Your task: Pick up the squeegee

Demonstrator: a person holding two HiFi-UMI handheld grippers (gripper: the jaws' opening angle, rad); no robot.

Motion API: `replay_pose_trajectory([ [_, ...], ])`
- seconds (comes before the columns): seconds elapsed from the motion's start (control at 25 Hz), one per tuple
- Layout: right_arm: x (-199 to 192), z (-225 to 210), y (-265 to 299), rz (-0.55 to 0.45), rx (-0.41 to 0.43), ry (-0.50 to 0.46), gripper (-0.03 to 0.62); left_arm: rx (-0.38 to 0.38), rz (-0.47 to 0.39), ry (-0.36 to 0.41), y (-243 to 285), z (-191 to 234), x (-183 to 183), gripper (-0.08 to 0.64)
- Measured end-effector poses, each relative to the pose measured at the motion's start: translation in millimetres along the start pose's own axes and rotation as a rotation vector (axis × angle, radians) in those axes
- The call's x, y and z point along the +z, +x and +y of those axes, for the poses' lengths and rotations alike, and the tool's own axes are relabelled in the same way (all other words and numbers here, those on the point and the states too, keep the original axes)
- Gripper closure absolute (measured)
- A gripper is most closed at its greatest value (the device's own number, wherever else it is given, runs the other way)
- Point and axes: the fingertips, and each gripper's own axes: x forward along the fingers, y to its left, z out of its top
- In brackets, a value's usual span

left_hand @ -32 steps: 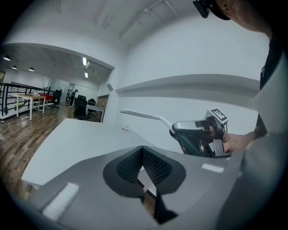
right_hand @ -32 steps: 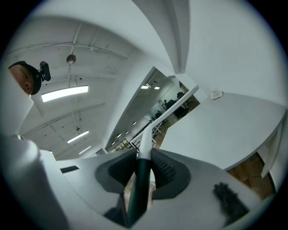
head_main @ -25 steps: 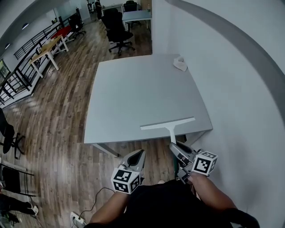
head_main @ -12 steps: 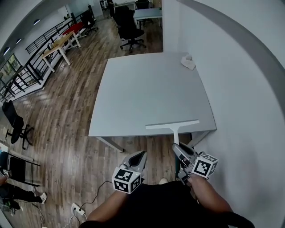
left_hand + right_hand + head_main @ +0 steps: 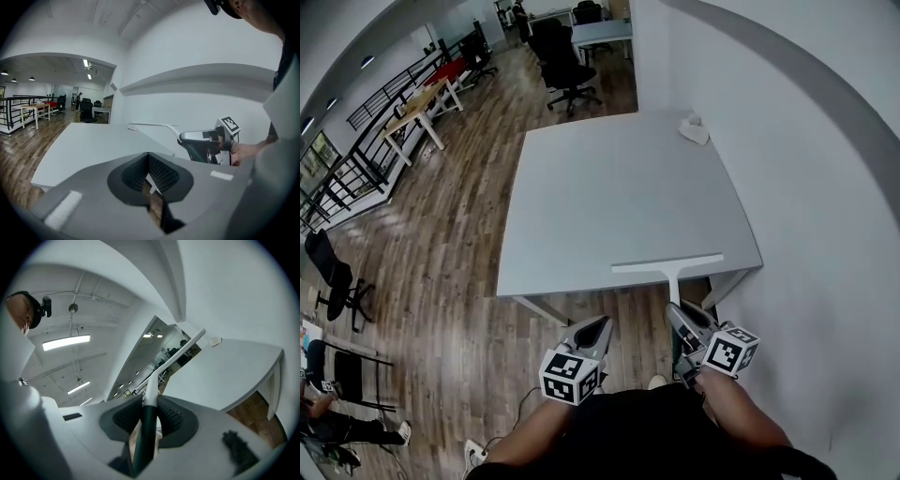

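The squeegee [image 5: 667, 266] is white, with a long thin blade and a dark green handle. Its blade lies across the near right edge of the grey table [image 5: 609, 197]; whether it touches the top I cannot tell. My right gripper [image 5: 677, 314] is shut on the handle, just off the table's near edge. In the right gripper view the handle [image 5: 149, 423] runs between the pads and the squeegee's blade [image 5: 180, 352] slants up beyond them. My left gripper [image 5: 598, 326] hangs over the floor to the left, shut with nothing in it. The left gripper view shows the squeegee [image 5: 150, 125] and right gripper [image 5: 202, 140].
A crumpled white cloth [image 5: 694, 131] lies at the table's far right corner. A white wall [image 5: 806, 187] runs along the table's right side. Black office chairs [image 5: 562, 66] and more desks stand far back on the wood floor [image 5: 441, 244].
The head view has shifted a little. The right gripper keeps its hold on the squeegee handle at the table's near edge; the left gripper stays shut beside it.
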Motion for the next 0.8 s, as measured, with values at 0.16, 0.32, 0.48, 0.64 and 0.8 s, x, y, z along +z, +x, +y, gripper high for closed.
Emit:
replay_pose_trajectory([
  [0.16, -14.3, 7.6, 10.2, -0.008, -0.006, 0.034, 0.485, -0.014, -0.008, -0.006, -10.5, 12.3, -5.1, 0.554],
  [0.32, -22.0, 18.8, 25.8, 0.01, -0.008, 0.078, 0.485, -0.01, -0.018, -0.03, -23.2, 27.3, -1.4, 0.554],
  [0.48, -22.2, 24.5, 39.4, 0.018, -0.008, 0.072, 0.485, 0.004, -0.017, -0.046, -30.1, 44.0, -4.3, 0.554],
  [0.64, -12.7, 25.3, 42.9, 0.024, -0.006, 0.066, 0.485, 0.005, -0.024, -0.046, -27.6, 45.5, 4.5, 0.554],
  [0.8, -6.3, 20.6, 44.2, 0.038, -0.011, 0.062, 0.485, -0.004, -0.02, -0.043, -19.2, 42.1, 10.5, 0.554],
])
